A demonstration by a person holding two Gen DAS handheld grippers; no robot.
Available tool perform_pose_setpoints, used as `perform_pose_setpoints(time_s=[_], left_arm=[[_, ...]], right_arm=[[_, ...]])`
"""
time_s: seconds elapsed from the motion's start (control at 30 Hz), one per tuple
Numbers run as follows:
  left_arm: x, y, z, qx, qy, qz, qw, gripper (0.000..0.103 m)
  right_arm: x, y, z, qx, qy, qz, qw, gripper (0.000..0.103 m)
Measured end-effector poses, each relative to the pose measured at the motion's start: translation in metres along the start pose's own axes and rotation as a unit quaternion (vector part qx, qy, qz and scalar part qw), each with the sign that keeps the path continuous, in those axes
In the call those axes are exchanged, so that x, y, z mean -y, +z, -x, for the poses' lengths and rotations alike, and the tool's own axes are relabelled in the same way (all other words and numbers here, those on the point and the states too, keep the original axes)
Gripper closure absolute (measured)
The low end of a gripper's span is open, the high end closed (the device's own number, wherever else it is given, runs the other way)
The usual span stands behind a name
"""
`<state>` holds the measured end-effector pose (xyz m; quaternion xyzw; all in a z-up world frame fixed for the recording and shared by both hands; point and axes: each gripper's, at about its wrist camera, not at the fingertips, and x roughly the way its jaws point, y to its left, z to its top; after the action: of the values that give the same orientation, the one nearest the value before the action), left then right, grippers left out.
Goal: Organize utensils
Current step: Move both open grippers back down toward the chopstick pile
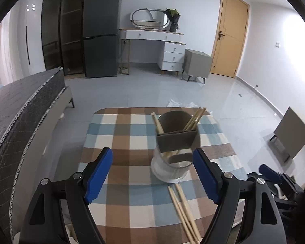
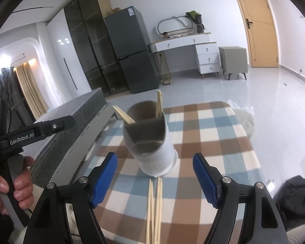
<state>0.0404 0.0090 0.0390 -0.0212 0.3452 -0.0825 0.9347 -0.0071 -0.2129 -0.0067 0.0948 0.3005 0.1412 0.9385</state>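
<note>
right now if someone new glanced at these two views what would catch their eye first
First, the grey and white utensil holder in the middle of the checked tablecloth, with chopsticks sticking out of its two compartments. Next, the loose chopsticks lying flat on the cloth just in front of it. The blue pads of the left hand-held gripper and the right hand-held gripper frame it, both open and empty.

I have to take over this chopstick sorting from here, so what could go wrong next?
1. The holder is tall and already has chopsticks leaning out of both sides; a knock from either open gripper, left gripper or right gripper, might tip it.
2. The loose chopsticks lie bunched together on the checked tablecloth, so a grab may lift several or scatter them.
</note>
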Motion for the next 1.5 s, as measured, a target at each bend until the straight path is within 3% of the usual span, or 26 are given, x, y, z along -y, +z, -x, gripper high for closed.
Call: perform_pose_setpoints(time_s=[0.1,0.2,0.4,0.6,1.03,1.23,1.5], left_arm=[[-0.001,-0.011,-0.007,-0.015,0.000,0.010,0.9998,0.023],[-0.002,-0.023,-0.015,-0.022,-0.006,0.020,0.9995,0.023],[0.000,-0.056,-0.032,-0.052,-0.013,0.033,0.9980,0.023],[-0.001,-0.070,-0.047,-0.059,0.018,0.002,0.9981,0.023],[-0.006,-0.092,-0.101,-0.167,-0.007,0.054,0.9845,0.023],[0.008,-0.099,-0.125,-0.202,0.003,0.028,0.9790,0.023],[0.016,-0.111,-0.146,-0.236,0.013,0.027,0.9713,0.023]], right_arm=[[0.003,-0.008,-0.001,0.001,-0.015,0.002,1.000,0.017],[0.005,-0.014,-0.003,-0.004,-0.021,0.012,1.000,0.016],[0.009,-0.021,-0.010,-0.018,-0.030,0.019,0.999,0.004],[0.011,-0.028,-0.015,-0.018,-0.025,0.015,0.999,0.001],[0.035,-0.033,-0.063,-0.064,-0.012,-0.054,0.996,0.000],[0.040,-0.030,-0.072,-0.067,0.042,-0.079,0.994,0.000],[0.050,-0.031,-0.083,-0.078,0.027,-0.086,0.993,0.000]])
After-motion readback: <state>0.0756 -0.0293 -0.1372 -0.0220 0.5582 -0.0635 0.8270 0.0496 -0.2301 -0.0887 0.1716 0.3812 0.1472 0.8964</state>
